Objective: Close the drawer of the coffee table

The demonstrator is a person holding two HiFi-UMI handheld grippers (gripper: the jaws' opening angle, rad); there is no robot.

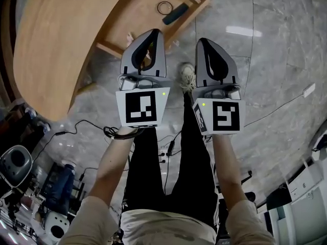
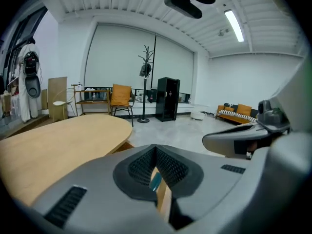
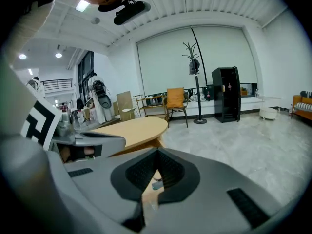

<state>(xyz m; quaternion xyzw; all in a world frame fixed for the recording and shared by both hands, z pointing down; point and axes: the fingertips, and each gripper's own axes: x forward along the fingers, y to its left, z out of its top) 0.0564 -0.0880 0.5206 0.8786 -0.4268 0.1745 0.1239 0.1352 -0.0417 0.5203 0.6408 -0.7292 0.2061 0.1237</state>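
- The drawer [image 1: 138, 22] stood pulled out of the oval coffee table [image 1: 51, 40], with a ring [image 1: 164, 7] and a dark bar-shaped item [image 1: 174, 13] inside. Nothing was closed yet.
- The left gripper [image 1: 153, 33] and right gripper [image 1: 204, 41] were both empty, each with its 2 jaws pressed together. They sat near the drawer front, seemingly not touching it.
- The whole push remained.
- The floor [image 1: 265, 60] was grey marble, and the bright room behind held an orange chair [image 2: 121, 95] and a coat stand [image 2: 146, 67].

Open drawer [image 1: 137, 25] of the coffee table [image 1: 51, 40].
Shallow and of light wood like the oval top, it is pulled well out from under the table's edge, lying level.
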